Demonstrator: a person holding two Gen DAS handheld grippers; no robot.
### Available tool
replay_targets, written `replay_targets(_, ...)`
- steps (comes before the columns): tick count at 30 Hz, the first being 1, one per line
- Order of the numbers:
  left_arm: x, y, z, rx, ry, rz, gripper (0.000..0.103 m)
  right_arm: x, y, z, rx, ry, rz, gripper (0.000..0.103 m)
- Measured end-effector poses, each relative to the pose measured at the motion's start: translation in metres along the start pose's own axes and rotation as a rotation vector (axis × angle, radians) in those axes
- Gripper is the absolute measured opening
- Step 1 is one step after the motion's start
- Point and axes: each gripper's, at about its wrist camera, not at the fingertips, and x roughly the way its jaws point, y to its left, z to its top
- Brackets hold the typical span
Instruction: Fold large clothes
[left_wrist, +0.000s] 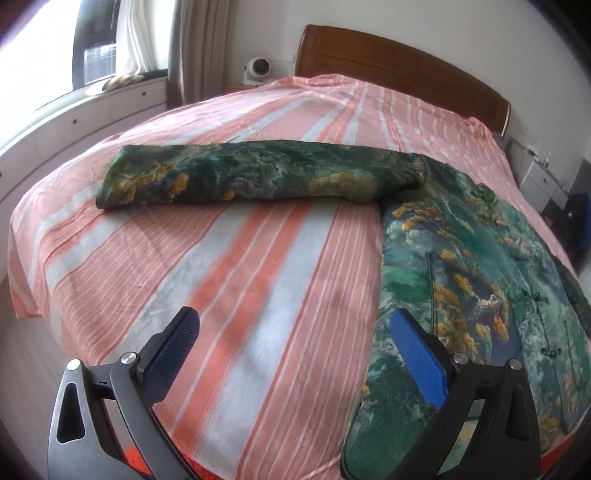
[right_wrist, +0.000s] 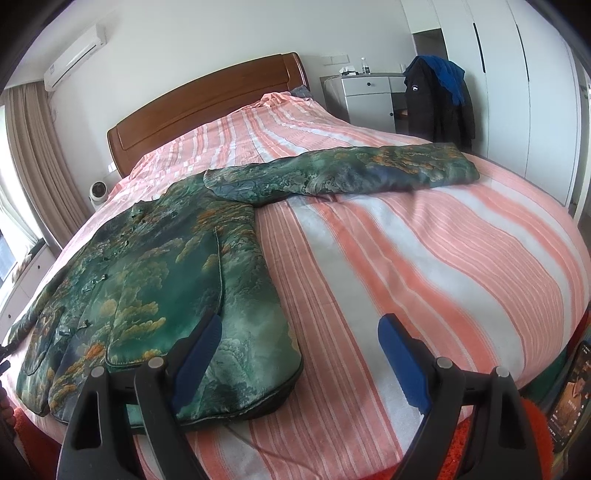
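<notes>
left wrist: left hand-held gripper (left_wrist: 293, 325) spread, pinching nothing, above the striped bed (left_wrist: 236, 280); green jacket (left_wrist: 461, 266) lies flat at right, 1 sleeve (left_wrist: 236, 177) stretched leftward | right wrist: right hand-held gripper (right_wrist: 300, 332) spread, empty, over jacket hem (right_wrist: 236, 369); other sleeve (right_wrist: 351, 173) stretched rightward
</notes>
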Motion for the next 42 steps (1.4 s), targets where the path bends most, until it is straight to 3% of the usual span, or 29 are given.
replay_targets(12, 0.002, 0.022, -0.004, -0.127, -0.024, 0.003, 0.103, 0.005, 0.013, -0.004, -0.062, 0.016, -0.013, 0.086)
replay_targets(23, 0.001, 0.007, -0.006, -0.054, -0.044, 0.052, 0.103, 0.007, 0.012, -0.005, -0.053, 0.031, 0.009, 0.086)
replay_targets(42, 0.002, 0.015, -0.007, -0.091, -0.038, 0.075, 0.103, 0.002, 0.013, -0.005, -0.053, 0.005, 0.023, 0.086)
